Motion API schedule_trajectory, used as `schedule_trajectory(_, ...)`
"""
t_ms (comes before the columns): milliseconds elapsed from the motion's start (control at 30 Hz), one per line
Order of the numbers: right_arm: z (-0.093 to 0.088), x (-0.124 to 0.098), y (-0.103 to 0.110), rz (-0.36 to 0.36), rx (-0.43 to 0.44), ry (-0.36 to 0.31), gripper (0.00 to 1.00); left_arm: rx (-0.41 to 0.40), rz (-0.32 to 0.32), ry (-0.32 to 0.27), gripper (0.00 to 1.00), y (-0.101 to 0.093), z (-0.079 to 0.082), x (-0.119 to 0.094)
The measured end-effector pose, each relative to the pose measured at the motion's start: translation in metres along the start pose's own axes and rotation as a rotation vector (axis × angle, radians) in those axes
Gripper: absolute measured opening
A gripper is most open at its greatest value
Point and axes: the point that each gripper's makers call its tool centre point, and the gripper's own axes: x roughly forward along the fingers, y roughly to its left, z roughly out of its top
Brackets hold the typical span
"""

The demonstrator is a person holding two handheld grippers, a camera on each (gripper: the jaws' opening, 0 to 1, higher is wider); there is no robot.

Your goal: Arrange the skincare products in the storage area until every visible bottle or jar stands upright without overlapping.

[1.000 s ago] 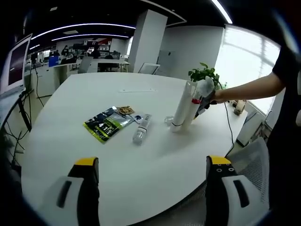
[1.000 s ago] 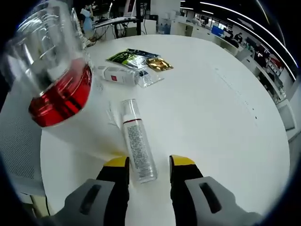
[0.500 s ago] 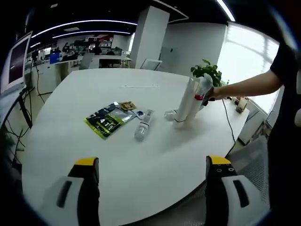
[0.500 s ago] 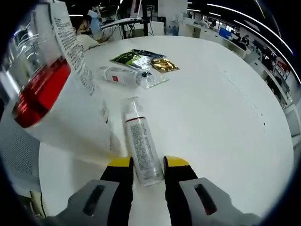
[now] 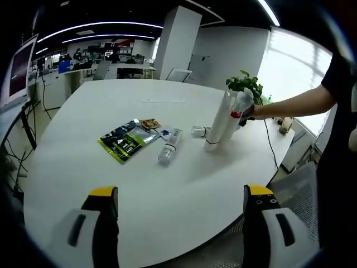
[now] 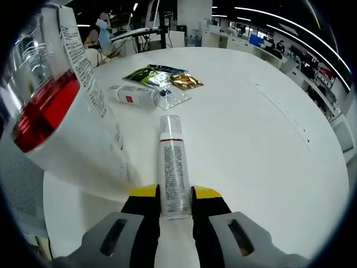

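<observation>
The small clear plastic bottle with a white label and a red band [image 6: 172, 170] lies flat on the round white table [image 6: 262, 139]. It points straight out from the right gripper [image 6: 175, 196]. The two yellow-tipped jaws are nearly closed, one on each side of its near end, and they look to be pinching it. In the left gripper view this same bottle [image 5: 199, 131] pokes out just behind the tall bottle, far ahead and to the right.

I think this bottle is light and hard, with smooth round sides, so it could slip or roll. A snug hold across the fat part of the body, not the thin clear cap, looks best. It must be tipped up onto its flat end to stand.

Just left of the right gripper is a tall white bottle with a clear top and a red ring [image 6: 67, 106]. It leans over a little. It looks taller and heavier, and a bump could knock it down.

Further ahead, another small clear bottle with a red mark [image 6: 134, 95] lies on its side. It touches some shiny packets, green and gold [image 6: 162, 75].

The left gripper [image 5: 178, 192] is wide open and holds nothing. It hangs near the table edge, well away from all the bottles.
</observation>
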Motion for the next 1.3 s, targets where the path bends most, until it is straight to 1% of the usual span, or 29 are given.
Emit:
schedule_trajectory(133, 0.001, -0.001, 0.000, -0.014, 0.060, -0.015, 0.21, 0.001, -0.004, 0.000, 0.84, -0.001, 0.000, 0.000)
schedule_trajectory(233, 0.003, -0.006, 0.002, -0.039, 0.086, -0.033, 0.21, -0.001, -0.010, -0.003, 0.84, -0.002, 0.001, 0.000)
schedule_trajectory(267, 0.002, -0.008, -0.001, -0.045, 0.120, -0.056, 0.21, -0.002, -0.013, -0.007, 0.84, -0.003, 0.001, -0.001)
schedule_trajectory(333, 0.002, -0.012, -0.002, -0.061, 0.134, -0.070, 0.20, -0.014, -0.025, -0.021, 0.85, -0.004, 0.004, -0.001)
schedule_trajectory(467, -0.003, -0.024, 0.001, -0.089, 0.143, -0.060, 0.20, -0.037, -0.033, -0.039, 0.84, -0.003, 0.006, -0.001)
schedule_trajectory(533, -0.009, -0.026, -0.001, -0.101, 0.150, -0.057, 0.20, -0.047, -0.041, -0.045, 0.83, -0.004, 0.007, -0.001)
schedule_trajectory(600, -0.014, -0.035, -0.001, -0.120, 0.159, -0.054, 0.20, -0.048, -0.046, -0.051, 0.83, -0.004, 0.008, -0.001)
schedule_trajectory(733, -0.016, -0.049, 0.004, -0.146, 0.178, -0.058, 0.20, -0.040, -0.060, -0.051, 0.83, -0.008, 0.009, -0.001)
schedule_trajectory(800, -0.022, -0.053, 0.003, -0.160, 0.192, -0.064, 0.20, -0.035, -0.069, -0.051, 0.83, -0.010, 0.009, -0.001)
schedule_trajectory(1033, -0.027, -0.075, 0.006, -0.201, 0.246, -0.093, 0.20, -0.038, -0.103, -0.058, 0.82, -0.016, 0.010, 0.001)
schedule_trajectory(1200, -0.041, -0.089, 0.011, -0.237, 0.292, -0.108, 0.20, -0.061, -0.131, -0.075, 0.81, -0.021, 0.013, 0.001)
schedule_trajectory(1300, -0.050, -0.098, 0.014, -0.265, 0.348, -0.147, 0.20, -0.069, -0.142, -0.088, 0.80, -0.022, 0.016, 0.001)
